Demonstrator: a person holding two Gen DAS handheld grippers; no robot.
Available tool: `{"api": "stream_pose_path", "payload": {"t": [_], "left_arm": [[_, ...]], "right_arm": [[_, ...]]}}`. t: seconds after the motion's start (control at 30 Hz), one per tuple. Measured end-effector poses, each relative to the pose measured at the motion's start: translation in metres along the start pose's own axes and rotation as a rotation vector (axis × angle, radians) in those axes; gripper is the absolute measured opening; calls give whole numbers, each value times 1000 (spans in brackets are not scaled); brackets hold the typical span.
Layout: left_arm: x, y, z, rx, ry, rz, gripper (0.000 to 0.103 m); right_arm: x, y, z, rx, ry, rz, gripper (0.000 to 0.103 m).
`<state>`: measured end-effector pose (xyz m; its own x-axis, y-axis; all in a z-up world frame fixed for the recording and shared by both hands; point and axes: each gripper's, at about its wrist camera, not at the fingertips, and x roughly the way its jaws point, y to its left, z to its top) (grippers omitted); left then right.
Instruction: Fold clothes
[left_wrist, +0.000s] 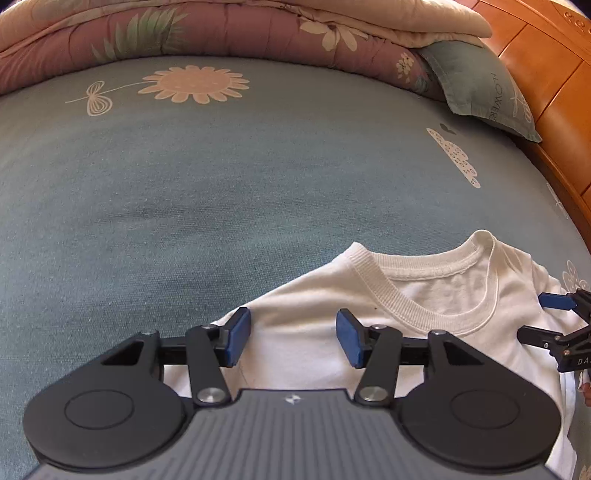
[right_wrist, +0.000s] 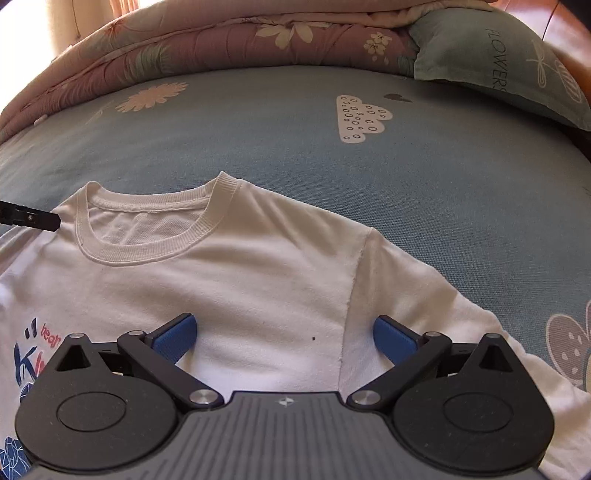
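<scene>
**Both grippers over the shoulders of a flat white tee**

The white T-shirt lies face up and spread on the blue bedsheet, collar away from me, printed chest down to the left of my right gripper. That gripper hangs spread, jaws gaping, with the sleeve seam running between its fingers and nothing pinched. My left gripper is spread too, empty, low over the other shoulder just beside the collar.

The shirt looks unfolded, so I judge a shoulder pinch on each side is what matters now. To do it well, I'd take both layers of cloth, grip level on the two sides, and keep the fabric taut between the grippers so no wrinkle gets folded in. The sleeve ahead and to the right of my right gripper may drag.
</scene>
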<state>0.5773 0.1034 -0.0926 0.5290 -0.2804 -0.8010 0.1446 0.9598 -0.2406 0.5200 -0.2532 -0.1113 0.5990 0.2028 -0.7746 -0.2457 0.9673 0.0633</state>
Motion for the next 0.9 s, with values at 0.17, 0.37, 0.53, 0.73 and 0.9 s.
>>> {"api": "stream_pose_path", "payload": {"t": [0.17,0.37,0.53,0.73,0.9], "left_arm": [[-22,-6,1,26,-4,-24,51],[-36,-7,-15,53,13,-5,55],[-22,5,-7,19,17,32,54],[-22,6,-5,27,5,62,56],[-62,-7,-27,57,-35,96,56]], "right_arm": [[0,1,1,2,-1,-12,103],[0,2,1,-12,-7,-11,103],[0,4,-1,-15,-17,-15,103],[0,3,2,-20,-1,-13,103],[-1,3,9,-26,47,3,103]]}}
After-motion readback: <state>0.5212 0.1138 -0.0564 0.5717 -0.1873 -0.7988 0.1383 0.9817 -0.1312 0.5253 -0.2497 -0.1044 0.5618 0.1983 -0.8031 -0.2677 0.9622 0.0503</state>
